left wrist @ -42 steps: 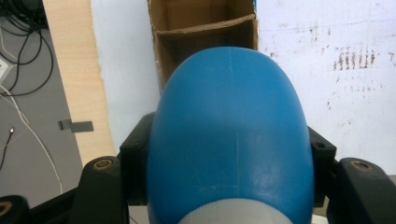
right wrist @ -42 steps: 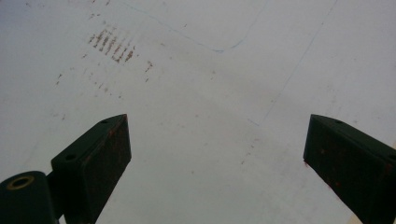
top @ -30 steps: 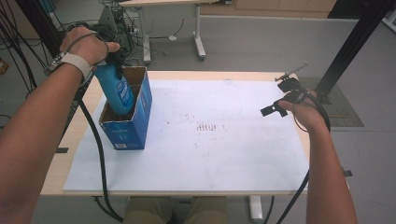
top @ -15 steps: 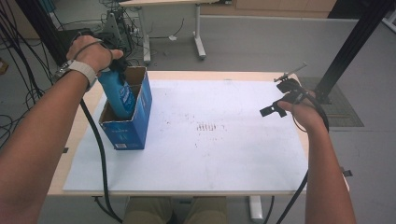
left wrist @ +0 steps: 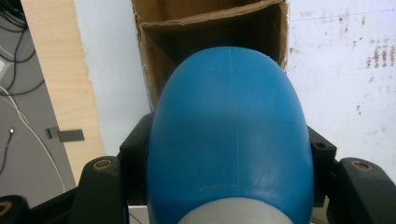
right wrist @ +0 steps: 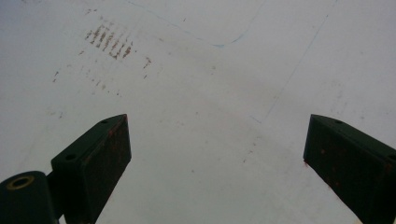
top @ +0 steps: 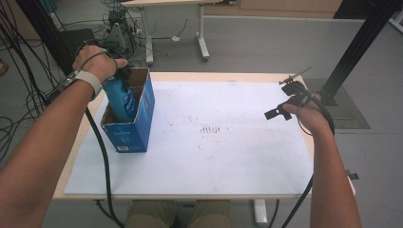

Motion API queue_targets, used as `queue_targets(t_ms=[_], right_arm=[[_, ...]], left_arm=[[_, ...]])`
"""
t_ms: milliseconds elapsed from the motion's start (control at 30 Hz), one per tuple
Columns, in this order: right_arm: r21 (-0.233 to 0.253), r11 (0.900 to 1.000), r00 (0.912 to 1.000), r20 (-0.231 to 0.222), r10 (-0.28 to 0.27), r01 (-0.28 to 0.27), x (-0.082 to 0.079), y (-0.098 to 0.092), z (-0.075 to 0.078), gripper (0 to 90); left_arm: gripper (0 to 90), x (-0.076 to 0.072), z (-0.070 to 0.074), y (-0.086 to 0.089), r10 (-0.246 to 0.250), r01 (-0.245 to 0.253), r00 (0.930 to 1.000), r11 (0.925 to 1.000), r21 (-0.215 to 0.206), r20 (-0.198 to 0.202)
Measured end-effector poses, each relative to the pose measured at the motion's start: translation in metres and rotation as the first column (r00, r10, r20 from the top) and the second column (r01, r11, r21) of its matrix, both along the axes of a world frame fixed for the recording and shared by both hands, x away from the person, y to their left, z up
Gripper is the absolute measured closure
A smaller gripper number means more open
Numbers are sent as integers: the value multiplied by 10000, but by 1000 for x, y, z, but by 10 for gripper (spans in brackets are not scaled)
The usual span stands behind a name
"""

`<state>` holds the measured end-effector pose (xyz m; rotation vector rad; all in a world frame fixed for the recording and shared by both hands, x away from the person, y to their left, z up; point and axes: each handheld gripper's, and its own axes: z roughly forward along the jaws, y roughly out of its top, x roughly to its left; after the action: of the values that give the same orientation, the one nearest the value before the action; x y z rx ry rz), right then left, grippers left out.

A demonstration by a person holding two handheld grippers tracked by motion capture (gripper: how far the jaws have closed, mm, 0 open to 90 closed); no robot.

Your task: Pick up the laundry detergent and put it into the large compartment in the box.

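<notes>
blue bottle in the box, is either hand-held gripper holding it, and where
The left hand-held gripper clamps the blue bottle at its shoulder near the white cap. The right hand-held gripper holds nothing.

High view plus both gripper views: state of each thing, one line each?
Bottle: upright, partly inside the box, gripped near its top.
Box: open at the top, standing on the table.
Left gripper: shut on bottle.
Right gripper: open, holds nothing, above the table.

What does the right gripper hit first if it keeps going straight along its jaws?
Likely the bare white table sheet. The right gripper is open and empty, angled down at the sheet near the brown smudges; nothing else lies between.
</notes>
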<state>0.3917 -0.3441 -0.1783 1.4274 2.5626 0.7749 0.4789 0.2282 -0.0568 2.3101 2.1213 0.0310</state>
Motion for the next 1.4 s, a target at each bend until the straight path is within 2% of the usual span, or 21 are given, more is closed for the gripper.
queue_targets(t_ms=[133, 767, 1133, 1400], right_arm=[[6, 10000, 10000, -41, -3, 4, 1, 1, -1, 72], [52, 10000, 9999, -138, -74, 74, 0, -2, -7, 72], [65, 9999, 9999, -133, -84, 85, -1, -4, -8, 72], [89, 9999, 9998, -176, -114, 116, -1, -5, -10, 72]], left_arm=[[383, -2, -6, 0, -6, 6, 9999, 10000, -42, 157], [382, 1, -35, -5, -100, 100, 9999, 9999, 105, 20], [382, 1, -42, -9, -193, 192, 9998, 9995, 231, 36], [382, 2, -50, -10, -234, 234, 9997, 9996, 152, 5]])
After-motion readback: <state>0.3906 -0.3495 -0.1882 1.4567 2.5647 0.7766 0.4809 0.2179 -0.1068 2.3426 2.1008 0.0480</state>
